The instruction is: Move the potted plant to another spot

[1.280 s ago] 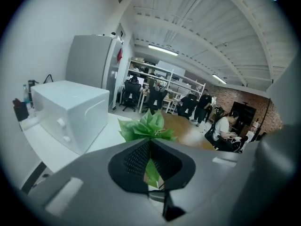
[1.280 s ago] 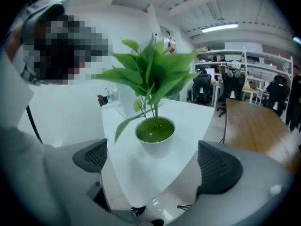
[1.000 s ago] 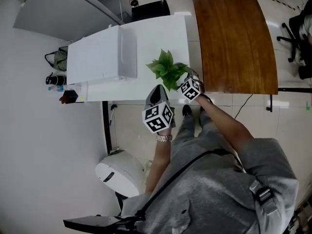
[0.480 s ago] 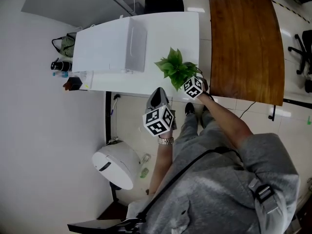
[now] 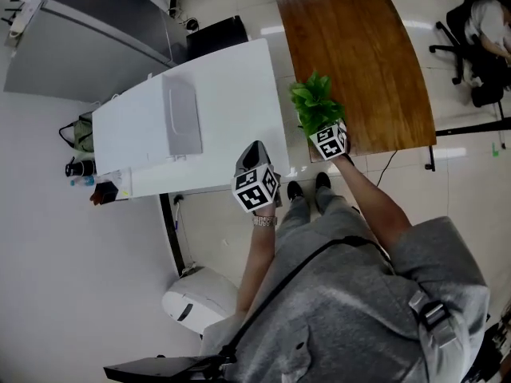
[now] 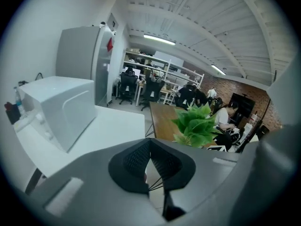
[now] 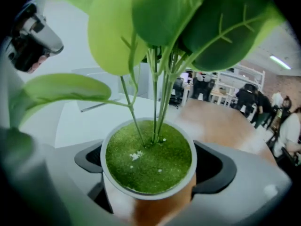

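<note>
Wooden bench (image 5: 359,46) now lies beneath our right tool (image 7: 149,169), which grasps the potted plant (image 5: 316,102) by its pot, having carried it off the white bench (image 5: 231,102) to the tool's left, so we judge only the set-down remains; our left tool (image 6: 149,164) hangs clenched, empty.

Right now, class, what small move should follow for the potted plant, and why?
Probably ease the potted plant further over the wooden table before lowering it: the jaws of the right gripper clasp its pot by that table's near edge, where it could tip off.
</note>
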Demonstrator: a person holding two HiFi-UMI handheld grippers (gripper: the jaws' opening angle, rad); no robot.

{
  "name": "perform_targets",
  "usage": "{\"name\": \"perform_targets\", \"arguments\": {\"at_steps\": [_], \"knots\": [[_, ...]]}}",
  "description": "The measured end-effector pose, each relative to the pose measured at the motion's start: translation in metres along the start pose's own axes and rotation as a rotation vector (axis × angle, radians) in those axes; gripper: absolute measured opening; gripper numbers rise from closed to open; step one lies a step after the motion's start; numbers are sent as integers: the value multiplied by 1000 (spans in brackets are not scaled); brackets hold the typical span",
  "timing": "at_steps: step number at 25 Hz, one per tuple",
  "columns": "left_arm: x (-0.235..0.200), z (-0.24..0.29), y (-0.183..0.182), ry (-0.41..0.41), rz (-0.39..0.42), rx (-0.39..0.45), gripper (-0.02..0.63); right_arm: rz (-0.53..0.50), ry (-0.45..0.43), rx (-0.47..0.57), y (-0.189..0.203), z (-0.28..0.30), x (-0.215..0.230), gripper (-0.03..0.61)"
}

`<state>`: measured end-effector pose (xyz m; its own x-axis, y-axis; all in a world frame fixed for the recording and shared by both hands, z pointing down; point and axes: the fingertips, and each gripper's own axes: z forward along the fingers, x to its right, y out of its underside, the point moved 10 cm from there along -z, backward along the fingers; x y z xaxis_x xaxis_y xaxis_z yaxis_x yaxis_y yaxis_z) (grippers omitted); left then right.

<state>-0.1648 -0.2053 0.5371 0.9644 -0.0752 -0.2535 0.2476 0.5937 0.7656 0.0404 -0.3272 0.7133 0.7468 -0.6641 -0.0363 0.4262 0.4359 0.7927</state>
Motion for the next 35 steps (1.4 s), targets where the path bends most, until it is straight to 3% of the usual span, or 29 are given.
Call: {"name": "perform_targets", "arguments": {"at_steps": [3,7,12,17,24,25,27,28,29,35], "knots": [[26,16,2,76,16,-27,15,84,105,-33,28,-24,47,549],[53,23,1,145,63,-50,15,96,179,-73,56,-36,78,549],[59,23,5,158,82,-69,14,88,204,-53,75,-36,87,558],[62,26,6,161,82,-68,14,66,156,-48,70,-41,88,563],[79,23,22,176,69,-82,15,57,165,-64,104,-100,69,569],[84,23,25,185,69,-88,15,51,178,-71,109,-114,65,514],[95,24,29,211,73,-97,14,58,238,-69,115,-140,61,315],[100,23,30,226,77,-98,14,71,276,-68,116,-151,60,115],[104,20,32,240,84,-98,14,90,305,-69,118,-160,59,5],[112,-25,51,340,139,-57,14,183,320,35,107,-211,14,0]]}}
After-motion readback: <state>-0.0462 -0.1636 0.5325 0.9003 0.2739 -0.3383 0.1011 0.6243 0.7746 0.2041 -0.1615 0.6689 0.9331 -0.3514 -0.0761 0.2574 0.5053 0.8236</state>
